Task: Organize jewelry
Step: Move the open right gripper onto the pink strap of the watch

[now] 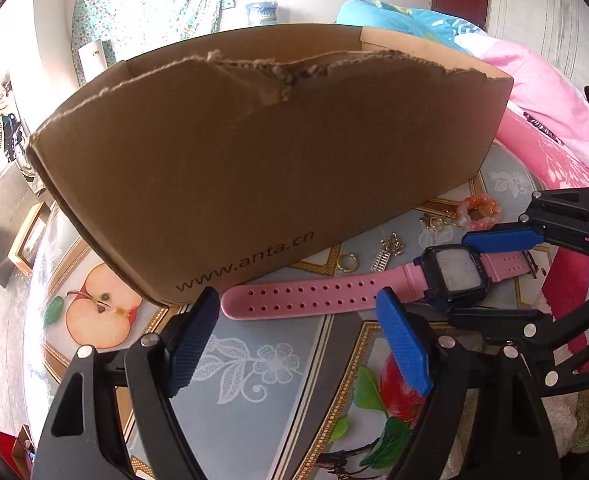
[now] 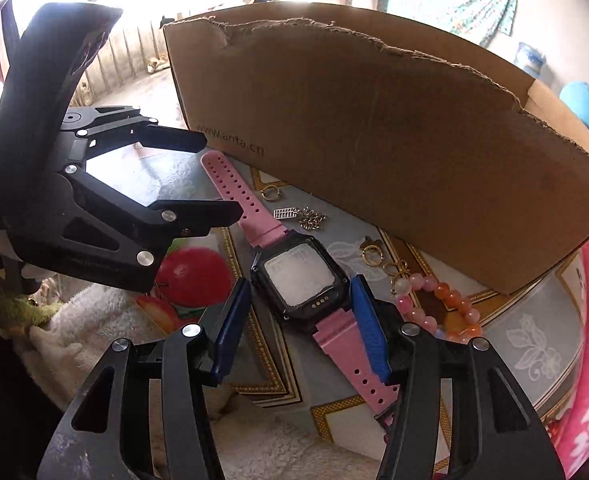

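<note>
Cardboard box side — printed "www.anta.cn" in black.

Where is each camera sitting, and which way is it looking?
Left wrist view: sits on the left gripper, looking forward and down along its open blue fingers at the cardboard box and pink watch; the right gripper shows at the right edge.
Right wrist view: sits on the right gripper, looking down at the watch lying between its fingers; the left gripper shows at the left.
Shared: the box, watch, bead bracelet, gold ring and patterned tablecloth.
</note>
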A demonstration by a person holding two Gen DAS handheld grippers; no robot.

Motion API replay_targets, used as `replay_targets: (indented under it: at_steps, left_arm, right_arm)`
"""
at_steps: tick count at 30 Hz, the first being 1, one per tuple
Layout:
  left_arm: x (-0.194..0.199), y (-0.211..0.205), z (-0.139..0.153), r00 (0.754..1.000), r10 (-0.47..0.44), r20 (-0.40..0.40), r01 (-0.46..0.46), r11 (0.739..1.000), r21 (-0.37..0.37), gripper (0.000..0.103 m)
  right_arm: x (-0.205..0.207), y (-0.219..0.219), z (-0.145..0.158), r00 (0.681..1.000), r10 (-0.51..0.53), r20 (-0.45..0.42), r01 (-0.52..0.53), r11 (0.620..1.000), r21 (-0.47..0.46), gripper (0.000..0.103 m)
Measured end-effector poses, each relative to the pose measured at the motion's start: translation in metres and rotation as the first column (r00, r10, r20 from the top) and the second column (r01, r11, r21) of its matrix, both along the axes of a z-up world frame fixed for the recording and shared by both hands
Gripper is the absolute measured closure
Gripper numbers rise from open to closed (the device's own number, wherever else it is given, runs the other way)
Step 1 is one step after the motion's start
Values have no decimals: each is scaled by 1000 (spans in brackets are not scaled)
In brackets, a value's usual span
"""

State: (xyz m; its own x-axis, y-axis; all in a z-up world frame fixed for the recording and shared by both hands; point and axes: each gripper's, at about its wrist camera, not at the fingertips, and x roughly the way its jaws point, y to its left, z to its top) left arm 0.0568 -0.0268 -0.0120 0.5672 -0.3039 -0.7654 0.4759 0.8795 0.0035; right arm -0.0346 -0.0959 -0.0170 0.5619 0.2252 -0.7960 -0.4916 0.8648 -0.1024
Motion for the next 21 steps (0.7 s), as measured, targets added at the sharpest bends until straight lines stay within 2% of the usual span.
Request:
replay_targets:
  at_steps: [4,8,13,18,21]
  left_arm:
    - [1,5,-1,1000,13,-6,-13,1000,-23,25]
    - [-8,12,5,1000,-3,19,4,999,-44,25]
    - [-30,12,13,995,-74,64,77,996,-46,25]
    - [-49,1,12,983,-152,104,149,988,36,25]
    - [-57,-11,9,969,-202,141,187,976,110,32]
  right_arm:
    - [-1,9,0,999,-14,28,15,1000,-24,55]
    - [3,6,3,1000,-23,-7,23,1000,7,58]
    - [20,-23,8,986,-15,-167,50,978,205,59]
    - [37,-40,10,948,38,-315,65,948,312,61]
    - [47,-49,10,919,74,-387,69,937,342,62]
